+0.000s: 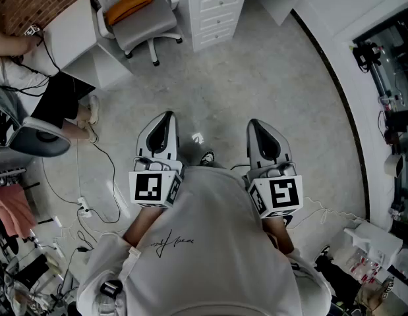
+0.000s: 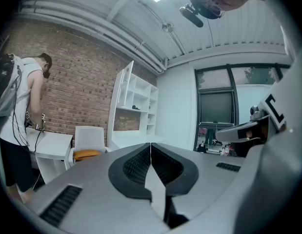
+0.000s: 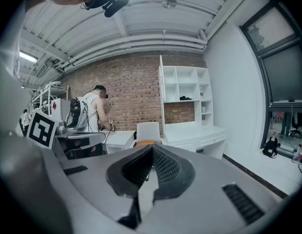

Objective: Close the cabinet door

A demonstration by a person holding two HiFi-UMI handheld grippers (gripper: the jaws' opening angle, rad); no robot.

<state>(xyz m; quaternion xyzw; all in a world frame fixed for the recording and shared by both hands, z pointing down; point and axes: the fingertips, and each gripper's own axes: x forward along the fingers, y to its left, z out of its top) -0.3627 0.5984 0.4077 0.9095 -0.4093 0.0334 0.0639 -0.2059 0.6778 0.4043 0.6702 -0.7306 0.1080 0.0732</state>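
Observation:
My left gripper [image 1: 167,116] and right gripper [image 1: 254,123] are held side by side close to my body, over the grey floor, pointing forward. Each has its jaws pressed together with nothing between them, as the left gripper view [image 2: 151,145] and the right gripper view [image 3: 151,148] both show. No cabinet door is clearly in sight. A white desk with drawers [image 1: 220,12] stands ahead. A white open shelf unit [image 3: 185,99] rises above it against the brick wall, also seen in the left gripper view [image 2: 136,101]. A dark glass-fronted unit [image 1: 388,78] runs along the right wall.
A white office chair with an orange cushion [image 1: 134,8] stands at the desk ahead. A person [image 1: 19,51] stands at a table on the left, beside a grey chair [image 1: 32,137]. Cables and a power strip [image 1: 83,206] lie on the floor at left. Boxes [image 1: 375,242] sit at lower right.

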